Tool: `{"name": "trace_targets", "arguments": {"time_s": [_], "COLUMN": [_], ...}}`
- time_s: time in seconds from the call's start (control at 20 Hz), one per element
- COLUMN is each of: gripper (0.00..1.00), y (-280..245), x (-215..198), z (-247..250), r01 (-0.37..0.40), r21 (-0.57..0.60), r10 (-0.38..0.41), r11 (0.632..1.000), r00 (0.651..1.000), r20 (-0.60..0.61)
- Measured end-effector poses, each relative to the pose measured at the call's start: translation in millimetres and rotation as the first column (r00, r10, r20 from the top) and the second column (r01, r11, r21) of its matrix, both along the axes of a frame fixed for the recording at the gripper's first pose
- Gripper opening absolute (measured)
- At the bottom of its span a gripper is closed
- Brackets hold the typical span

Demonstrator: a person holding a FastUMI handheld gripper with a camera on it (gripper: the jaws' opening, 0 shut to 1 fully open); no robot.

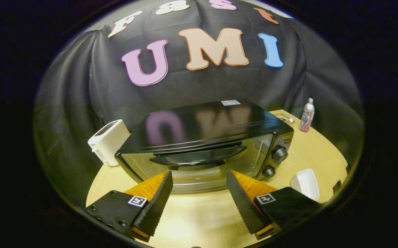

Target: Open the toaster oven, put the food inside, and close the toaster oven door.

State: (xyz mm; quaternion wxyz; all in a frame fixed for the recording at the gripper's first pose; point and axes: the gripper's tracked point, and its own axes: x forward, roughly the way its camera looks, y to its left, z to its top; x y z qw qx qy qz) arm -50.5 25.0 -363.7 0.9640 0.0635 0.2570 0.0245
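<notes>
glossy black toaster oven (205,137) with a mirror-like top, light wood-look table (199,213), matte white plastic-looking tray (305,184)

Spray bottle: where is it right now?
In the gripper view, the spray bottle stands upright on the table's far corner, beyond the toaster oven's knob side, well past the open claw.

The black toaster oven (205,144) sits on the pale wooden table (199,217) with its glass door shut, handle (199,157) just ahead of the gripper (199,179), whose fingers stand spread apart and hold nothing. Left of the oven and just beside it is a white toaster (108,141). To the oven's right lie a white dish (305,183) near the knobs (279,154) and, farther back, a small upright bottle (307,115).
</notes>
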Motion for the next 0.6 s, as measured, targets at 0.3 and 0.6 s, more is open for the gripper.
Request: {"name": "trace_targets", "arguments": {"time_s": [0.3,0.6], "gripper": [0.98,0.98], "y": [-1,-8], "x": [-3,15], "z": [51,142], "r01": [-0.015,-0.023], "r21": [-0.013,-0.057], "r10": [0.016,0.037], "r11": [1.000,0.998], "r00": [0.995,0.967], "r20": [0.096,0.253]}}
